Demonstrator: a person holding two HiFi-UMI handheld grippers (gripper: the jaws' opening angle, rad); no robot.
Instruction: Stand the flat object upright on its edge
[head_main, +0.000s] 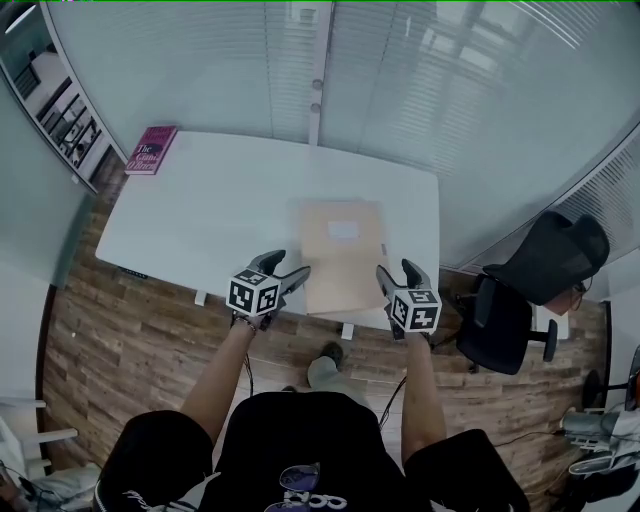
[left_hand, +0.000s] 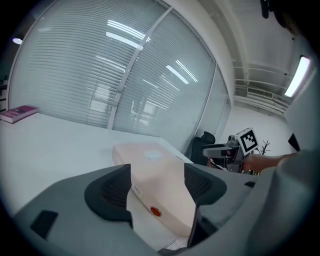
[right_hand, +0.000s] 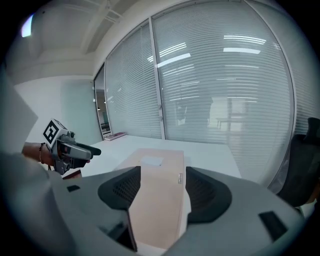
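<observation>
A flat tan box (head_main: 342, 255) with a white label lies flat on the white table (head_main: 220, 200), close to its front edge. My left gripper (head_main: 287, 268) is at the box's near left corner and stands open. In the left gripper view the box (left_hand: 155, 175) shows through the wide gap of the left gripper (left_hand: 157, 192), a red dot on its side wall. My right gripper (head_main: 397, 272) is at the near right corner, also open. In the right gripper view the box (right_hand: 160, 195) runs away between the spread jaws of the right gripper (right_hand: 160, 192). I see no pad pressing on it.
A pink book (head_main: 152, 150) lies on the table's far left corner. A black office chair (head_main: 520, 300) stands to the right of the table. Glass walls with blinds rise behind it. The table's front edge is just under the grippers.
</observation>
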